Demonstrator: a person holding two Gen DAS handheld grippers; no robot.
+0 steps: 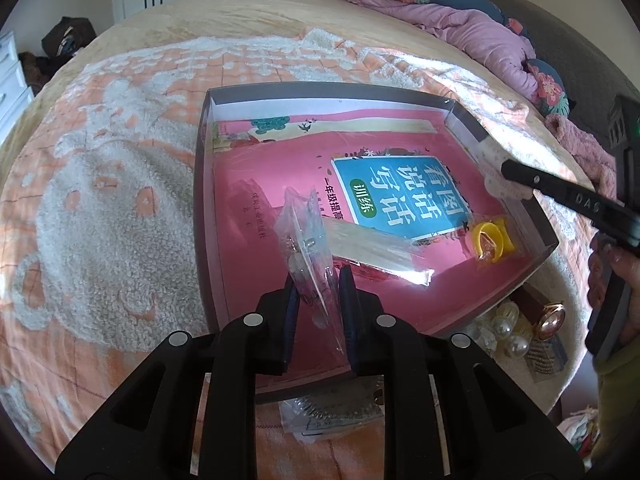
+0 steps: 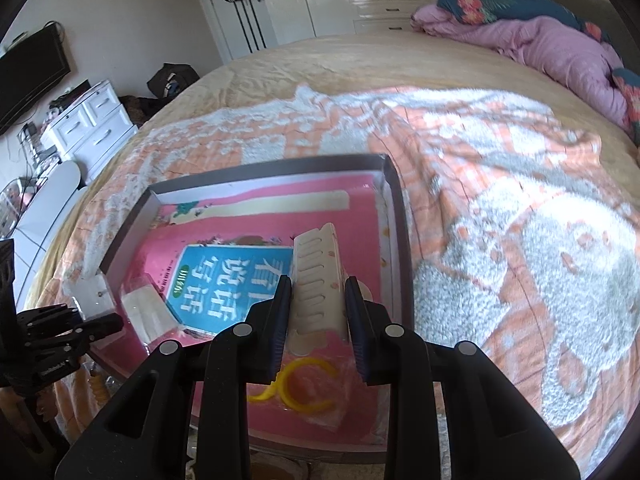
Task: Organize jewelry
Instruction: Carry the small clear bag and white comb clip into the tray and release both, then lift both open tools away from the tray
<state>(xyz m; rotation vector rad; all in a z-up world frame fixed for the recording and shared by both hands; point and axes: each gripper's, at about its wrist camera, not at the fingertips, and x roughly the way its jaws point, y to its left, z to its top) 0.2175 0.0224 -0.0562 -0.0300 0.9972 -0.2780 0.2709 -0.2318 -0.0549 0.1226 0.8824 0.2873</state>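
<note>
A dark shallow box (image 1: 202, 184) lies on the bed with a pink book (image 1: 256, 168) inside; it also shows in the right wrist view (image 2: 132, 220). My left gripper (image 1: 318, 280) is shut on a clear plastic bag with small jewelry (image 1: 300, 240), held over the box. My right gripper (image 2: 318, 292) is shut on a cream hair clip (image 2: 318, 276) above the box's right side. A yellow ring-shaped piece in plastic (image 1: 490, 236) lies in the box, also in the right wrist view (image 2: 304, 388). A clear flat packet (image 1: 376, 252) lies on the book.
Pearl pieces (image 1: 508, 332), a gold-rimmed watch (image 1: 550, 320) and a sparkly clip (image 1: 542, 360) lie on the blanket beside the box. Another clear bag (image 1: 332, 412) lies under my left gripper. A pink quilt (image 2: 560, 48) is piled at the bed's far end.
</note>
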